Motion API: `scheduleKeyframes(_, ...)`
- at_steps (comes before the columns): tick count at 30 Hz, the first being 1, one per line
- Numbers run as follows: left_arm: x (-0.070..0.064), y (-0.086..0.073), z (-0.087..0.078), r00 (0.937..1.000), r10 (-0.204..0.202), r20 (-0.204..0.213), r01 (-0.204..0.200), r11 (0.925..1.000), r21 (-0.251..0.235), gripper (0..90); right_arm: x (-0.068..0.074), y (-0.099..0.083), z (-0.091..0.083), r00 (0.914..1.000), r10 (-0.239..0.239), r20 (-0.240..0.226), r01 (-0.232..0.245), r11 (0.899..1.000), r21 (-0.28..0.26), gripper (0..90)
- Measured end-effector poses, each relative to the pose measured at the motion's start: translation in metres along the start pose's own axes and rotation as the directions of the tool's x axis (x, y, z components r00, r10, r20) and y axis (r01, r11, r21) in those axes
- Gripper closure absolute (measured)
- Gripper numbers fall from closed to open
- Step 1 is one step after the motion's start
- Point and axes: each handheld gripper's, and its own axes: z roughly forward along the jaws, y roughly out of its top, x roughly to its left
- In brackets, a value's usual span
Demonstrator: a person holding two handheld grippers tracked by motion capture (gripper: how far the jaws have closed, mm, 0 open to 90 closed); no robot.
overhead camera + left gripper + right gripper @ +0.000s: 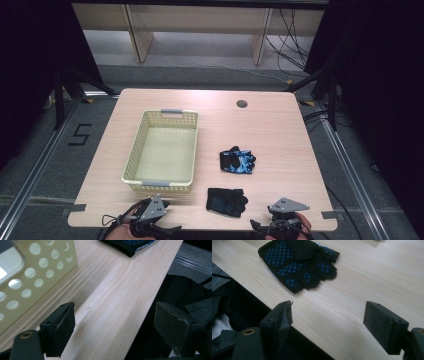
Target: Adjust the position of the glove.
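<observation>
Left gripper (150, 210) and right gripper (286, 212) low at near table (280, 130) edge, jaws apart

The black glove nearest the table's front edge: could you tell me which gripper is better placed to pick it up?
Probably the right gripper. It sits open at the front edge beside the black glove, which lies just ahead of its jaws in the right gripper view. The left gripper, also open, faces the basket instead.

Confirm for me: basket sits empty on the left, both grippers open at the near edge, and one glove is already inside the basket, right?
Not quite. Both gloves lie on the table right of the basket: the blue-patterned glove and the black glove, as the high view shows. The rest holds.
</observation>
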Motion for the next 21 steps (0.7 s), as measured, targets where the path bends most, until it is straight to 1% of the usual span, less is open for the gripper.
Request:
scheduleKeyframes(1, -0.002, 0.000, 0.000, 0.9996, -0.027, 0.006, 0.027, 0.9996, -0.006, 16.5, 0.002, 0.000, 0.000, 0.9997, 0.019, -0.013, -0.019, 1.000, 0.013, 26.1)
scheduleKeyframes(2, -0.002, 0.000, 0.000, 0.9997, -0.023, 0.001, 0.023, 0.9997, -0.008, 16.2, 0.003, 0.001, 0.000, 0.9994, 0.023, -0.026, -0.023, 1.000, 0.013, 26.7)
scheduleKeyframes(3, -0.001, 0.000, 0.000, 0.9998, -0.017, -0.005, 0.017, 0.9998, -0.006, 16.2, 0.002, 0.001, 0.000, 0.9996, 0.006, -0.026, -0.006, 1.000, 0.005, 27.5)
scheduleKeyframes(4, 0.000, 0.000, 0.000, 0.9998, -0.018, -0.003, 0.018, 0.9998, -0.009, 16.2, 0.001, 0.001, 0.001, 0.9996, -0.020, -0.021, 0.020, 1.000, -0.018, 29.0)
scheduleKeyframes(5, 0.000, 0.000, 0.000, 0.9999, -0.016, 0.000, 0.016, 0.9997, -0.016, 16.1, 0.001, 0.001, 0.000, 0.9998, -0.016, -0.015, 0.015, 1.000, -0.022, 30.4)
scheduleKeyframes(6, -0.002, 0.000, 0.001, 0.9988, -0.049, 0.003, 0.049, 0.9981, -0.036, 16.1, 0.001, 0.001, 0.000, 0.9997, -0.020, -0.011, 0.020, 1.000, -0.022, 31.8)
scheduleKeyframes(7, -0.002, 0.000, 0.000, 0.9989, -0.046, 0.003, 0.046, 0.9982, -0.038, 16.0, 0.000, 0.002, -0.002, 0.9999, -0.014, -0.003, 0.014, 1.000, -0.019, 32.8)
scheduleKeyframes(8, -0.002, 0.001, 0.000, 0.9987, -0.050, 0.008, 0.051, 0.9978, -0.044, 16.0, -0.002, 0.001, -0.002, 0.9996, -0.028, 0.007, 0.028, 0.999, -0.036, 34.1)
scheduleKeyframes(9, -0.002, 0.001, 0.000, 0.9987, -0.050, 0.008, 0.051, 0.9978, -0.044, 16.1, -0.002, 0.001, -0.002, 0.9996, -0.028, 0.007, 0.028, 0.999, -0.036, 34.1)
scheduleKeyframes(10, -0.005, 0.001, 0.000, 0.9978, -0.058, 0.033, 0.059, 0.9966, -0.057, 16.3, -0.004, 0.002, -0.002, 0.9998, -0.019, 0.004, 0.019, 0.999, -0.043, 35.3)
scheduleKeyframes(11, -0.005, 0.002, -0.001, 0.9992, -0.029, 0.028, 0.030, 0.9989, -0.035, 16.6, -0.005, 0.002, -0.003, 0.9996, -0.025, 0.013, 0.026, 0.999, -0.039, 35.8)
scheduleKeyframes(12, -0.007, 0.003, -0.001, 0.9988, -0.034, 0.035, 0.036, 0.9985, -0.042, 16.6, -0.004, 0.002, -0.004, 1.0000, -0.002, 0.006, 0.002, 0.999, -0.041, 37.2)
scheduleKeyframes(13, -0.005, 0.003, -0.002, 0.9993, 0.003, 0.037, -0.002, 0.9997, -0.025, 16.4, -0.005, 0.002, -0.003, 0.9999, -0.011, 0.005, 0.011, 0.998, -0.057, 37.6)
scheduleKeyframes(14, -0.009, 0.003, 0.001, 0.9984, -0.041, 0.038, 0.043, 0.9973, -0.059, 16.4, -0.003, 0.002, -0.003, 0.9999, 0.014, 0.008, -0.013, 0.998, -0.058, 37.7)
scheduleKeyframes(15, -0.009, 0.003, 0.001, 0.9984, -0.041, 0.038, 0.043, 0.9973, -0.059, 16.8, -0.003, 0.002, -0.003, 0.9999, 0.014, 0.008, -0.013, 0.998, -0.058, 37.7)
scheduleKeyframes(16, -0.009, 0.005, 0.001, 0.9979, -0.044, 0.047, 0.046, 0.9978, -0.048, 17.3, -0.008, 0.005, -0.005, 0.9999, -0.012, 0.009, 0.013, 0.997, -0.072, 39.2)
scheduleKeyframes(17, -0.009, 0.005, 0.001, 0.9979, -0.044, 0.047, 0.046, 0.9978, -0.048, 17.5, -0.008, 0.006, -0.004, 0.9997, -0.020, 0.013, 0.021, 0.996, -0.085, 39.4)
scheduleKeyframes(18, -0.009, 0.006, 0.002, 0.9982, -0.035, 0.049, 0.038, 0.9980, -0.050, 17.5, -0.008, 0.006, -0.004, 0.9997, -0.020, 0.013, 0.021, 0.996, -0.085, 39.4)
scheduleKeyframes(19, -0.011, 0.009, 0.003, 0.9983, -0.031, 0.049, 0.034, 0.9980, -0.054, 18.6, -0.009, 0.010, -0.004, 0.9998, -0.013, 0.014, 0.014, 0.997, -0.074, 39.4)
scheduleKeyframes(20, -0.012, 0.011, 0.004, 0.9984, -0.023, 0.051, 0.026, 0.9981, -0.055, 18.9, -0.010, 0.012, -0.004, 0.9994, -0.026, 0.023, 0.027, 0.997, -0.069, 39.6)
scheduleKeyframes(21, -0.012, 0.013, 0.005, 0.9985, -0.019, 0.051, 0.021, 0.9984, -0.052, 19.0, -0.011, 0.014, -0.003, 0.9991, -0.026, 0.033, 0.028, 0.997, -0.076, 40.2)
